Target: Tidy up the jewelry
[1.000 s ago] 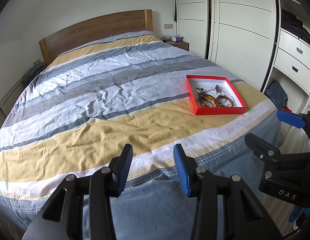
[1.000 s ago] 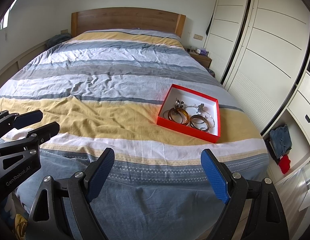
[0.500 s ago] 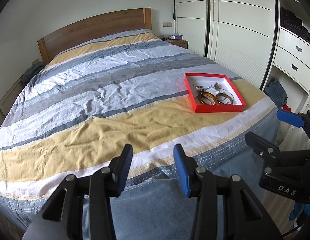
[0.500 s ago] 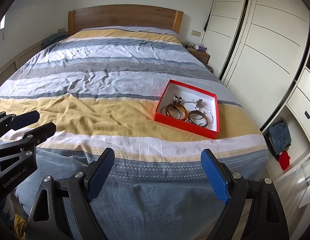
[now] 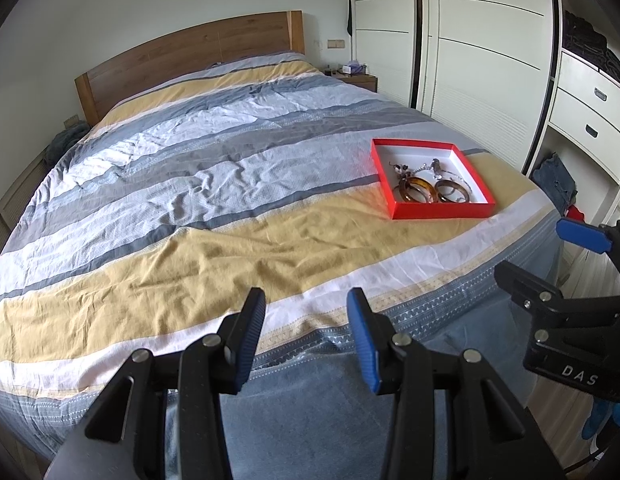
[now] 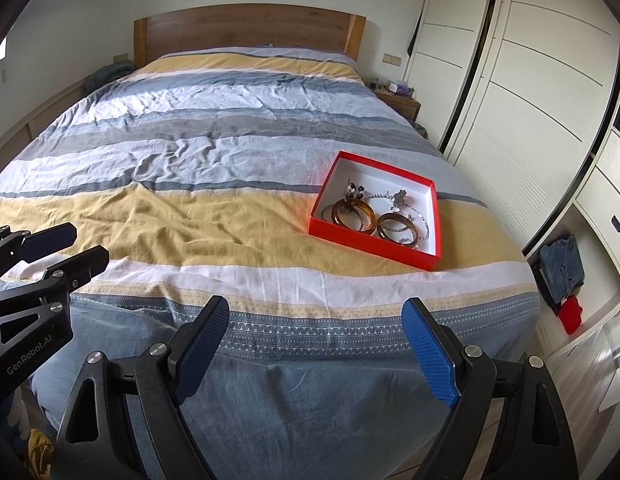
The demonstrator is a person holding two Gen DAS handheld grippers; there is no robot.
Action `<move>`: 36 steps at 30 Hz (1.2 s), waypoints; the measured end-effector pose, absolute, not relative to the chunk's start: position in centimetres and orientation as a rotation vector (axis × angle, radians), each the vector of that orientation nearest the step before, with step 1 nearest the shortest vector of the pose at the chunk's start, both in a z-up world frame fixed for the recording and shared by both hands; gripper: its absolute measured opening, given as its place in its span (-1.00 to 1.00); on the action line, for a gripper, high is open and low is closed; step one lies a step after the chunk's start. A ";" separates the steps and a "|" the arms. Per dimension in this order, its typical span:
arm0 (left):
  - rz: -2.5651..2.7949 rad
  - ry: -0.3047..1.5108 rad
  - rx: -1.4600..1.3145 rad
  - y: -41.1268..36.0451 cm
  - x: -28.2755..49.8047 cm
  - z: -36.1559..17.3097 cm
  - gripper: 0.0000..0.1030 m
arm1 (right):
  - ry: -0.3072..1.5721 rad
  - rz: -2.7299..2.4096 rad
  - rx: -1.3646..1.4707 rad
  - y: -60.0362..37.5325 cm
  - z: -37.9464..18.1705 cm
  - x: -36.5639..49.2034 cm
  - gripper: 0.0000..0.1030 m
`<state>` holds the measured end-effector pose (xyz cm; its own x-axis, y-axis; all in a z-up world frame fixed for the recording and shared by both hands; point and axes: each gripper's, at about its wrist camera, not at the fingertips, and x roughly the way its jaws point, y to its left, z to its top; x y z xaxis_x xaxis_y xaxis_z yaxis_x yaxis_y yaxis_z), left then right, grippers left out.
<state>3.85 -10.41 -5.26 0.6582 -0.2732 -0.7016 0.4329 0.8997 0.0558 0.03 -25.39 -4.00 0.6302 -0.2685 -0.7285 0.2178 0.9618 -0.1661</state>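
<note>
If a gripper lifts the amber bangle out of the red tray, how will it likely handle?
The amber bangle looks like a rigid glossy hoop, so probably stiff and somewhat slippery between the pads. It overlaps another ring and small pieces, so lifting it may drag neighbours. Set on edge, it would likely roll inside the red tray.

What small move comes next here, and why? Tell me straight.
Probably bring the right gripper forward over the bed toward the red box. Both grippers are open and empty, short of the foot of the bed, and the amber bangles and other jewelry lie inside the box, out of reach. The left gripper sits further from it.
</note>
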 end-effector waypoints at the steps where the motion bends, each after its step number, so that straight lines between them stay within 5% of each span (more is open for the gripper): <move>1: -0.403 0.754 0.227 -10.4 3.9 -5.3 -0.21 | 0.846 -0.278 -0.064 -25.4 -4.0 0.1 0.69; 36: -0.411 0.778 0.234 -10.3 4.2 -6.3 -0.21 | 0.891 -0.269 -0.049 -25.2 -5.3 0.8 0.69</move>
